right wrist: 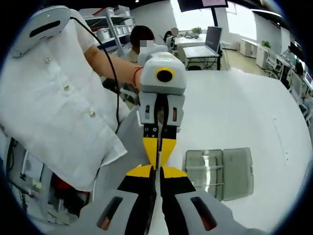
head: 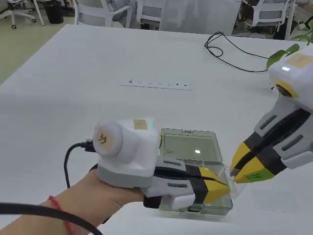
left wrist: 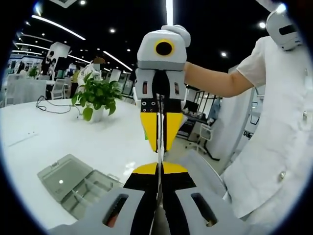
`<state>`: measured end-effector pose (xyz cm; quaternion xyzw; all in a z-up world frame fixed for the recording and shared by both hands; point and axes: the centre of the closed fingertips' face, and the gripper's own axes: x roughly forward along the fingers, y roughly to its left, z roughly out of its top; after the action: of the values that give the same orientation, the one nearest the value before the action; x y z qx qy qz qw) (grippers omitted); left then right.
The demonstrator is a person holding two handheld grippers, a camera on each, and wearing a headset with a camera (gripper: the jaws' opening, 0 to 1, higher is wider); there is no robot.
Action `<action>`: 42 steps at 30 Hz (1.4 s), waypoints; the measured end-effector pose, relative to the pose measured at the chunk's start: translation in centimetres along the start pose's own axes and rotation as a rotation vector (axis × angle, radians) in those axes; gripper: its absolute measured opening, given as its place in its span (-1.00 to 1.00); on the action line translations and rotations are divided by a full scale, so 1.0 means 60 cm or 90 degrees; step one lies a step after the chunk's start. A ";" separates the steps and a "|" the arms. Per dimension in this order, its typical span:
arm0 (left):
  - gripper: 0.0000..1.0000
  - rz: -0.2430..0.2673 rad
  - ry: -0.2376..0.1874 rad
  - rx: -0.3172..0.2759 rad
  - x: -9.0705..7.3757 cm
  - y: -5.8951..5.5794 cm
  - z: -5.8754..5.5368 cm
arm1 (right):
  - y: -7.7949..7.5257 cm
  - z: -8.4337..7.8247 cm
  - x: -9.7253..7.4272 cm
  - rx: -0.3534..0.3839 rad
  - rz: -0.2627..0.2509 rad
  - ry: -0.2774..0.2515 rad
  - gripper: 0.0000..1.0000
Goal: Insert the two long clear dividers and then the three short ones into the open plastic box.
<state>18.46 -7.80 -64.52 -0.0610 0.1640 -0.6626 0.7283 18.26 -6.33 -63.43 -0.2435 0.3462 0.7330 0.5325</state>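
The open clear plastic box [head: 214, 204] lies near the table's front edge, its lid [head: 190, 147] folded flat behind it. The box also appears in the left gripper view [left wrist: 73, 183] and the right gripper view [right wrist: 217, 171]. My left gripper [head: 222, 188] reaches over the box from the left. My right gripper [head: 235, 175] comes in from the right, tip to tip with it. Both are shut on one thin clear divider [left wrist: 159, 161], seen edge-on between the yellow jaws [right wrist: 157, 157]. It hangs just above the box's right end.
A strip of sockets [head: 156, 83] is set in the white table further back. A black cable [head: 230, 49] loops at the far right beside a potted plant [head: 286, 54]. Office chairs line the far edge.
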 end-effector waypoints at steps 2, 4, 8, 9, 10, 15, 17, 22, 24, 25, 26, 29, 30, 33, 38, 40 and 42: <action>-1.00 -0.002 0.001 0.006 -0.001 -0.002 -0.001 | 0.002 0.000 0.004 -0.002 0.003 0.001 -0.90; -1.00 -0.004 0.004 0.012 -0.001 -0.005 -0.003 | 0.005 0.000 0.007 -0.007 0.005 0.004 -0.93; -1.00 -0.002 0.008 0.015 -0.001 -0.006 -0.006 | 0.006 -0.002 0.011 -0.008 0.009 0.004 -0.94; -1.00 0.001 0.009 0.016 -0.001 -0.005 -0.007 | 0.005 -0.003 0.011 -0.009 0.008 0.004 -0.94; -1.00 0.004 0.010 0.018 -0.001 -0.004 -0.008 | 0.003 -0.004 0.010 -0.009 0.005 0.004 -0.94; -1.00 0.009 0.011 0.026 0.000 -0.003 -0.009 | 0.004 -0.005 0.011 -0.008 0.002 0.003 -0.94; -1.00 0.011 0.012 0.028 0.000 -0.002 -0.010 | 0.003 -0.006 0.012 -0.008 -0.001 0.004 -0.94; -1.00 0.016 0.007 0.026 -0.002 -0.001 -0.009 | 0.000 -0.009 0.013 -0.014 -0.006 0.012 -0.94; -1.00 0.019 0.006 0.027 -0.004 0.001 -0.009 | -0.004 -0.012 0.013 -0.015 -0.010 0.017 -0.94; -1.00 0.022 0.004 0.025 -0.006 0.003 -0.008 | -0.005 -0.012 0.014 -0.016 -0.013 0.021 -0.94; -1.00 0.023 0.003 0.025 -0.006 0.004 -0.008 | -0.005 -0.012 0.014 -0.017 -0.015 0.022 -0.94; -1.00 0.034 0.006 0.025 -0.012 0.009 -0.011 | -0.008 -0.012 0.012 -0.019 -0.022 0.020 -0.94; -1.00 0.037 0.007 0.026 -0.013 0.011 -0.013 | -0.008 -0.012 0.012 -0.019 -0.023 0.020 -0.94; -0.96 0.048 0.009 0.024 -0.021 0.016 -0.017 | -0.012 -0.011 0.010 -0.021 -0.032 0.021 -0.94; -0.81 0.075 0.021 0.023 -0.036 0.031 -0.028 | -0.023 -0.011 0.006 -0.021 -0.055 0.021 -0.94; -0.74 0.086 0.025 0.022 -0.043 0.038 -0.033 | -0.029 -0.014 0.005 -0.021 -0.065 0.025 -0.94; -0.67 0.098 0.031 0.018 -0.050 0.045 -0.039 | -0.035 -0.016 0.005 -0.020 -0.075 0.028 -0.94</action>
<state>20.04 -4.24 -67.07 -0.0221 0.1765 -0.6082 0.7736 20.13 -6.51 -64.78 -0.2882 0.3313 0.7000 0.5632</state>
